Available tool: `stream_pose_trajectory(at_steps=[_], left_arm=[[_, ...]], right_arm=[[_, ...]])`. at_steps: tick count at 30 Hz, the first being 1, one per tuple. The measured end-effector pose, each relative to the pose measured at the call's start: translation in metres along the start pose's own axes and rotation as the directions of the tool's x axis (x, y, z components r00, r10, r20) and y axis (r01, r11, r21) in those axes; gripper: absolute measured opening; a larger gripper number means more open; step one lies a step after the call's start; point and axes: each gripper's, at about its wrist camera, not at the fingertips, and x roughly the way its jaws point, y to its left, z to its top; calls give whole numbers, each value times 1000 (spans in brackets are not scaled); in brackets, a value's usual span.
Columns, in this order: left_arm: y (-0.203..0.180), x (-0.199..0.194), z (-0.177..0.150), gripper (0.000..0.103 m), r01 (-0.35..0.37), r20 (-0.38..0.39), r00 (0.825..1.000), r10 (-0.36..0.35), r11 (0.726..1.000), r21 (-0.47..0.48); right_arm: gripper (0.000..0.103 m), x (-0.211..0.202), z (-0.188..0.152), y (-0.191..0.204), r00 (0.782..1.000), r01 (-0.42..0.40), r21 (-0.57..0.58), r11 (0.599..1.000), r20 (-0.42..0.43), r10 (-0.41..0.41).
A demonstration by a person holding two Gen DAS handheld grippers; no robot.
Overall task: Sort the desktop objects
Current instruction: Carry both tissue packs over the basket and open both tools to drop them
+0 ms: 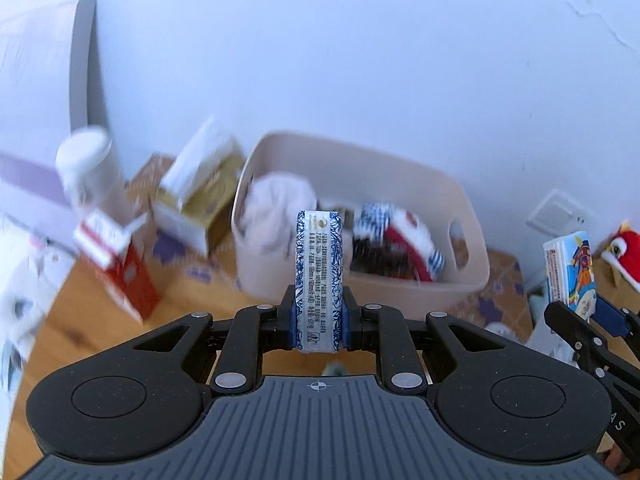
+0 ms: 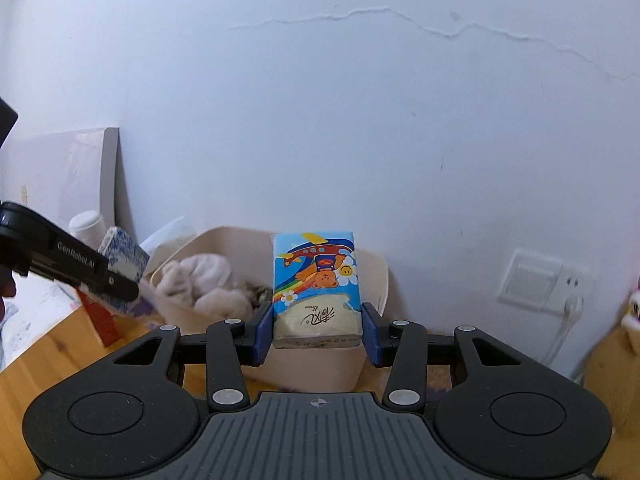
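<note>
Left gripper (image 1: 319, 320) clamps blue-patterned tissue pack (image 1: 319, 276) | right gripper (image 2: 316, 332) clamps cartoon tissue pack (image 2: 316, 288) | beige bin (image 1: 452, 208) behind both

My left gripper (image 1: 319, 316) is clamped on a narrow blue-and-white tissue pack (image 1: 319, 276), which stands upright between my blue pads with its printed edge facing me. Beyond it a beige bin (image 1: 400, 184) sits on the wooden desk (image 1: 84, 312) against the white wall, holding a pale cloth (image 1: 276, 204) and some striped and red packets, while to its left lie a tilted red-and-white box (image 1: 116, 264), a gold-and-white box (image 1: 196, 196) and a white bottle (image 1: 86, 164), all blurred. At the right edge my right gripper (image 1: 592, 312) grips a cartoon-printed tissue pack (image 1: 572, 268), with a red plush toy (image 1: 622, 248) just behind it.
</note>
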Motion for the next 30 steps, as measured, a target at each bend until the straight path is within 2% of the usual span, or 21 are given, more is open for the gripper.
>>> stream_pose_trajectory(at_steps=[7,12,17,25,28,30], left_arm=[[-10,10,32,19,-18,82,997,8,993,121],[-11,28,48,19,-20,84,996,9,990,139],[-15,46,55,19,-19,101,995,1,985,174],[-16,93,62,19,-15,51,999,7,987,162],[-10,106,61,19,11,22,1000,-14,991,133],[-10,115,60,19,13,14,1000,-15,989,150]], right_arm=[[43,19,23,-1,999,12,11,1000,30,-13],[43,37,30,-4,999,17,43,999,30,-19],[43,62,34,-2,999,34,-1,999,2,-34],[43,110,32,1,998,32,-28,999,-62,-34],[43,126,29,4,996,28,-36,999,-89,-31],[43,134,26,4,994,30,-25,999,-107,-32]])
